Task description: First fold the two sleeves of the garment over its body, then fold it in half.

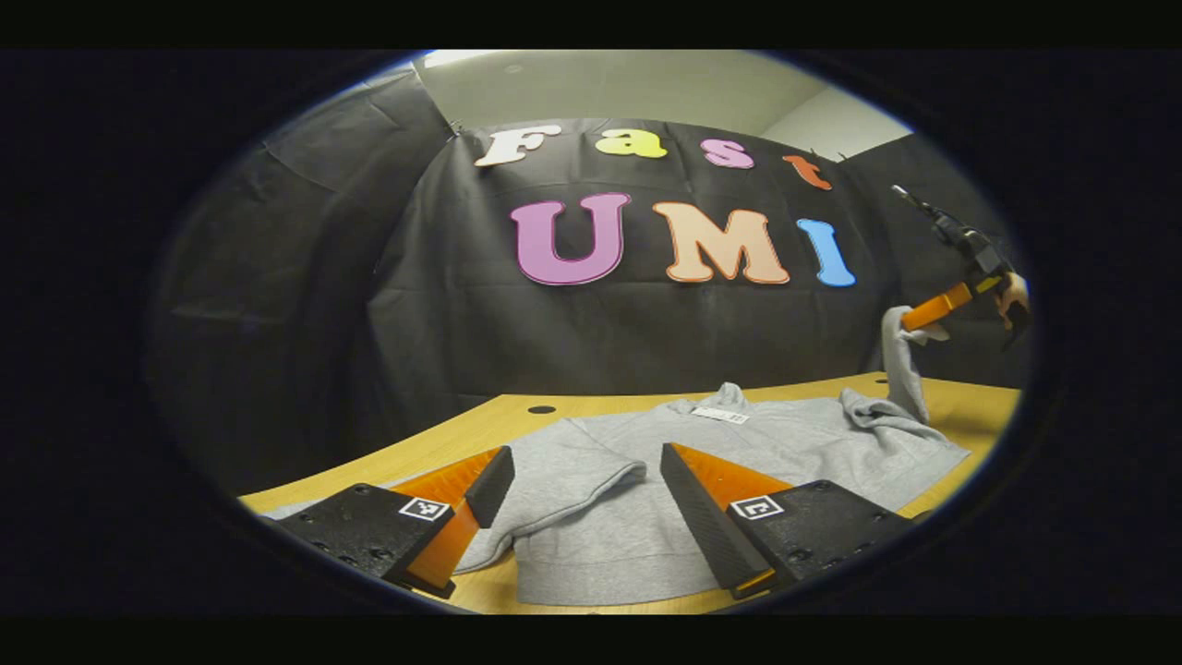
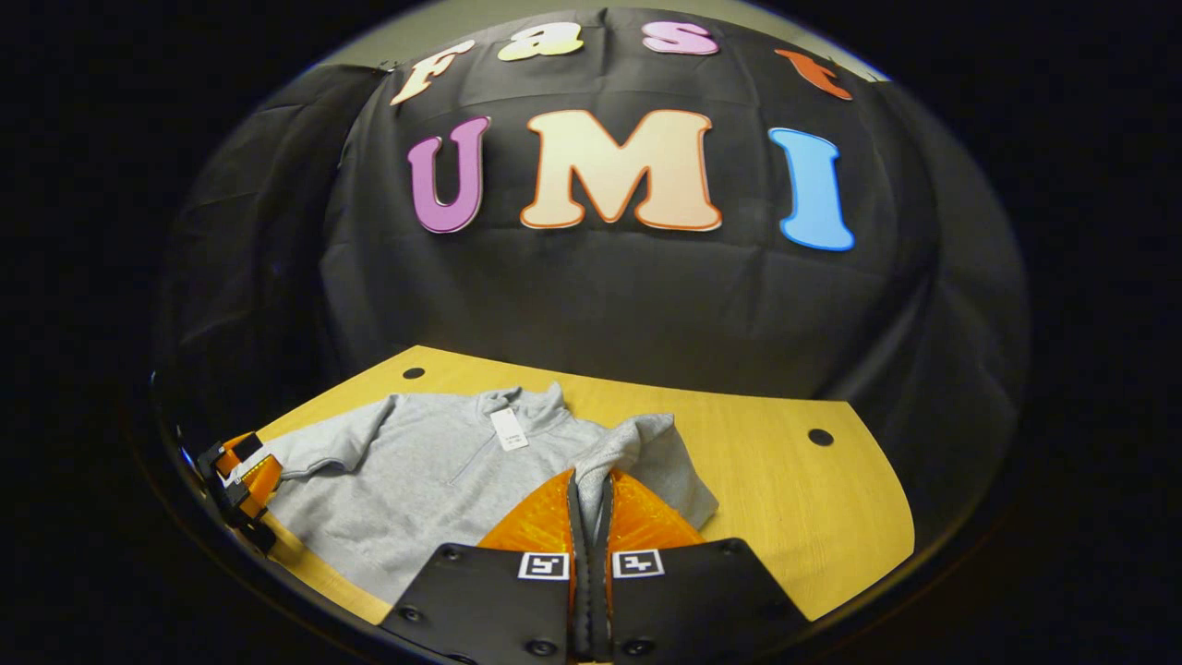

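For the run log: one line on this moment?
right tool shut on right sleeve, lifted | left tool open over shirt | sleeves unfolded

Place: recording booth or lab.
Wall: creased black cloth backdrop [image 2: 600, 296], filling mid-frame.
Surface: light wooden tabletop with round holes [image 2: 785, 499], lower frame.

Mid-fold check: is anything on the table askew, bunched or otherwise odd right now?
Nothing looks wrong. The grey garment lies flat on the table. One sleeve is lifted, pinched in the right gripper, which fits the fold. The left gripper is open above the other sleeve, which is still unfolded.
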{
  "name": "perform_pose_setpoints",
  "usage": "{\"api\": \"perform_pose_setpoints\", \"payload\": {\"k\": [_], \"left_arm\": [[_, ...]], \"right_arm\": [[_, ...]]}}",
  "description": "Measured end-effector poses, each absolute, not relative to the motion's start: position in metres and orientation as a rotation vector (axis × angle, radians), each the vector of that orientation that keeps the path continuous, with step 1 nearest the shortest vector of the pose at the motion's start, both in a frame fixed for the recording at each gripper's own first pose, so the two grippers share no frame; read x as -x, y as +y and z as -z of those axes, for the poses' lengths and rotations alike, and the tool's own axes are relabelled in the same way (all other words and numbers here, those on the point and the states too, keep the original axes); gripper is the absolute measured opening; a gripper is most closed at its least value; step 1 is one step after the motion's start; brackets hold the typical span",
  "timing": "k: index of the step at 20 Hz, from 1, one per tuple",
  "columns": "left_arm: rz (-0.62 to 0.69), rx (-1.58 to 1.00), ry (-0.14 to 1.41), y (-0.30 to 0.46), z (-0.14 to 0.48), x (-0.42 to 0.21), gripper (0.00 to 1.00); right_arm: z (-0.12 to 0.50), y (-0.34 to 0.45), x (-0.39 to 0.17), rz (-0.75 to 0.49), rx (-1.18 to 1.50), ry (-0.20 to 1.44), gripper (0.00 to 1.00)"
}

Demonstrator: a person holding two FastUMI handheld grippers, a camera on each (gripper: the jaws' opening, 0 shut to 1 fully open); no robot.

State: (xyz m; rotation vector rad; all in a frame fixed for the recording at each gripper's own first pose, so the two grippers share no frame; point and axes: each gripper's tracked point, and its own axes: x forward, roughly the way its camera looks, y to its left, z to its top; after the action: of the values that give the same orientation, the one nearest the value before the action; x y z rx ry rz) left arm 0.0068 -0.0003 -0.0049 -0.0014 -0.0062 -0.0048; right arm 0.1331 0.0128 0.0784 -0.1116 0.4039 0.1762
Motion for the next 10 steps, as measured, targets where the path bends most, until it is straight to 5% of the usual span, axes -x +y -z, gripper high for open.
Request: {"api": "perform_pose_setpoints", "payload": {"k": [10], "left_arm": [[0.017, 0.003, -0.007, -0.002, 0.005, -0.007, 0.94]], "right_arm": [[-0.08, 0.187, -0.207, -0.426, 0.109, 0.367, 0.02]]}}
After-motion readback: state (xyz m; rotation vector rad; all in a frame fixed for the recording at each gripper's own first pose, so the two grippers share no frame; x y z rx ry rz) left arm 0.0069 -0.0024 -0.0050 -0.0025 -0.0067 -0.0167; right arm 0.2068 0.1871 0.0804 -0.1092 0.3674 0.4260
